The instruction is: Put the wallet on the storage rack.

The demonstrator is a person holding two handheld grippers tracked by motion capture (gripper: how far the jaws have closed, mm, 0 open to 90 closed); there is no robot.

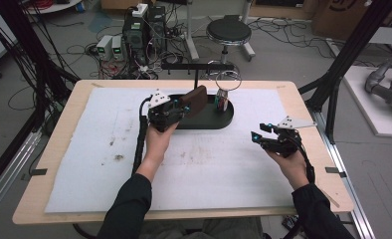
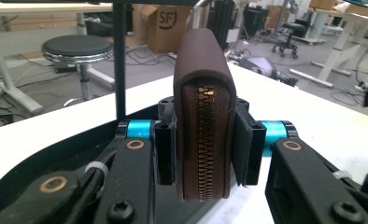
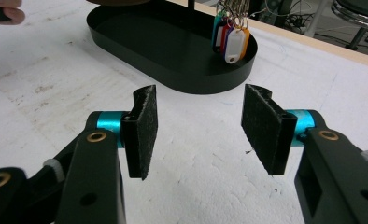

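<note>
Brown zip wallet [image 2: 203, 116], likely light, padded, slightly slick, is clamped across its flat sides by left gripper [image 1: 176, 109] over black tray [image 1: 211, 122]; right gripper [image 3: 198, 123] is held apart, empty.

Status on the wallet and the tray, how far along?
Done: left gripper is shut on the brown wallet, and the key tags already hang in the black tray. In hand: wallet held over the tray's left end. Left: set it down, release. Right gripper is open, idle.
</note>
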